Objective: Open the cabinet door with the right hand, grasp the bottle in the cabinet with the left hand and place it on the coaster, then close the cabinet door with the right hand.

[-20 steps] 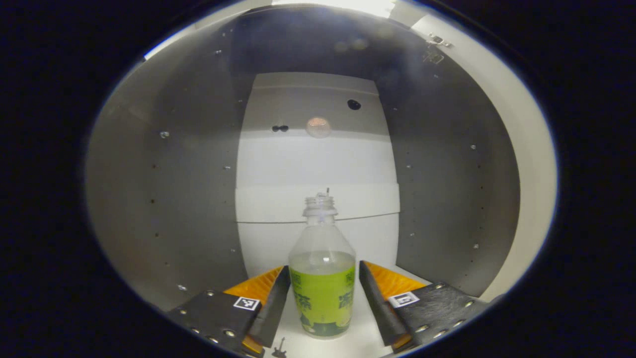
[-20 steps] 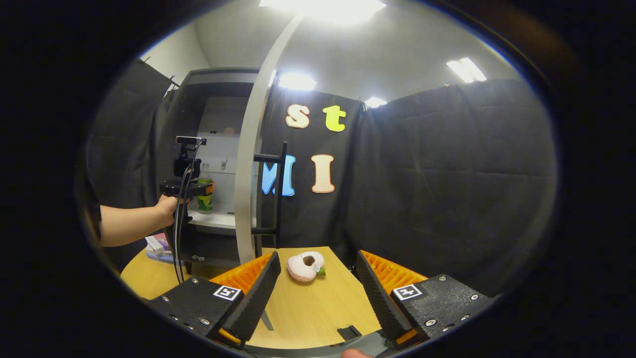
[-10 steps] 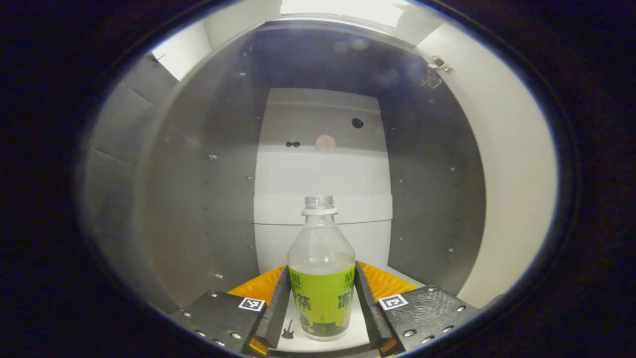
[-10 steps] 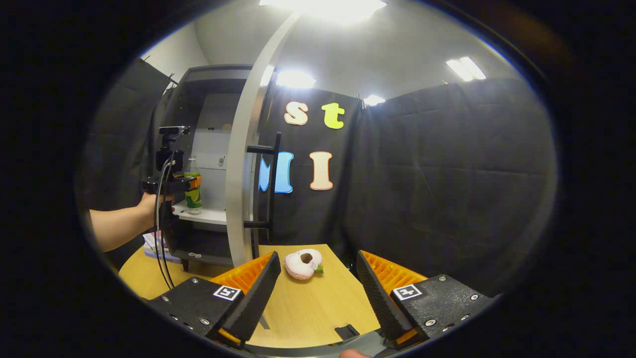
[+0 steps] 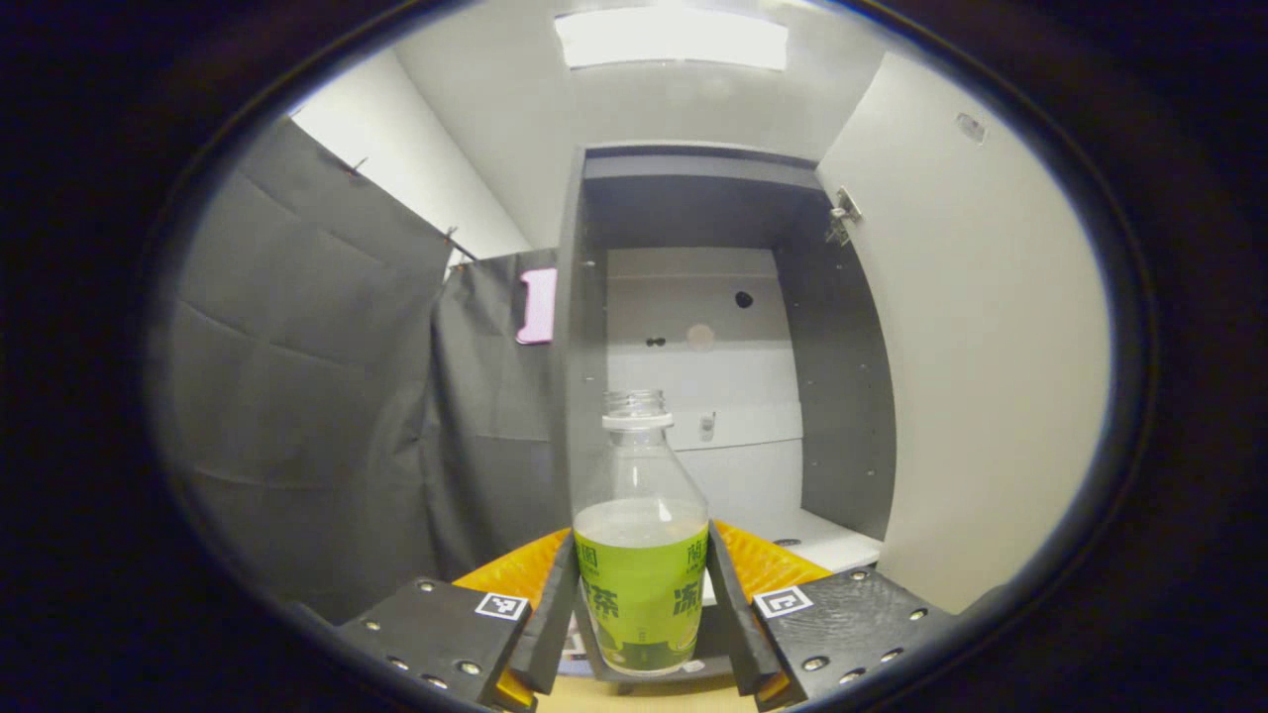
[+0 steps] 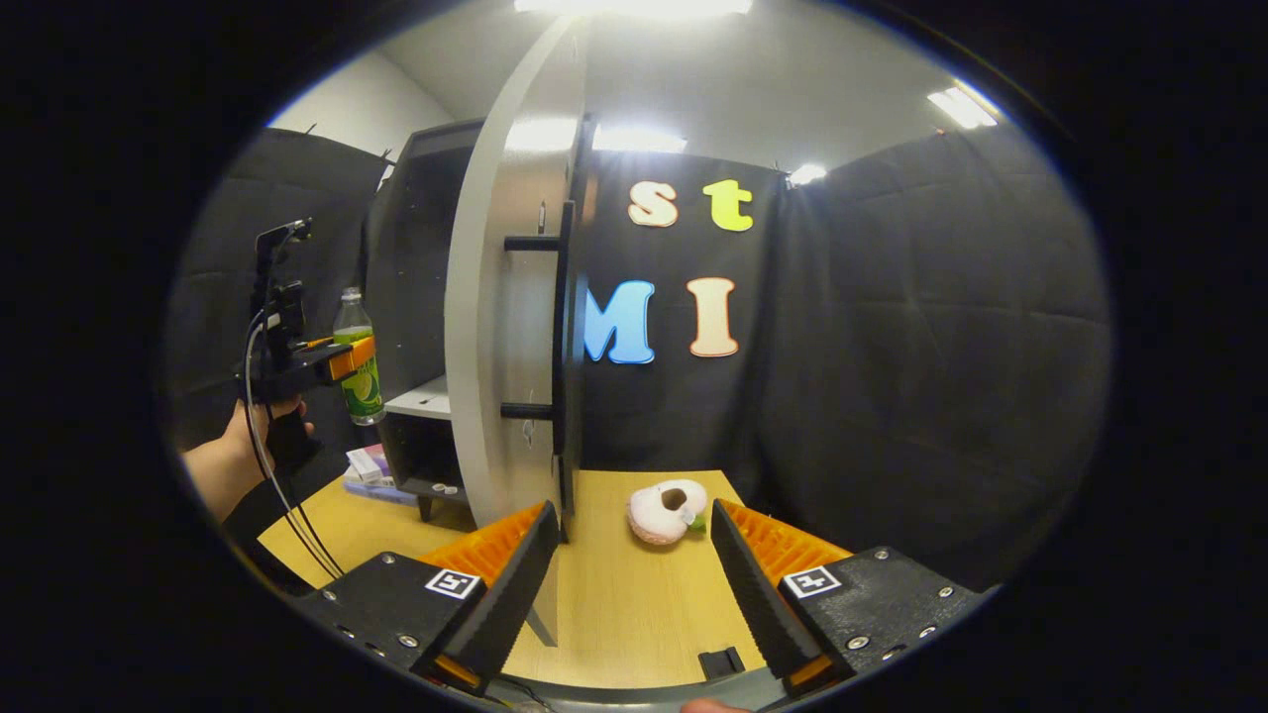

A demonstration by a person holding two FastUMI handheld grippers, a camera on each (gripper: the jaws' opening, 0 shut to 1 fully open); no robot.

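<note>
Two big things frame the scene: the cabinet point(image 5: 693, 327), its shelf now bare, and its door point(image 6: 505, 327), swung wide open with a dark handle point(image 6: 565, 327) on its outer face. Below them runs the desk point(image 6: 614, 604), where a pink, doughnut-like soft thing point(image 6: 669, 511) lies near the door; whether that is the coaster I cannot tell.

The right claw point(image 6: 626, 584) hangs wide and empty above the desk, near the door's edge. The left claw point(image 5: 642, 614) is clamped on the bottle point(image 5: 642, 555), both fingers pressing its labelled lower body, and carries it upright in the air, out in front of the cabinet.

The bottle looks like thin clear plastic, uncapped and part full, so likely light, a little squashy and ready to spill if tipped. The grip on the label seems sound to me: low, on the widest part, well under the open neck.
</note>
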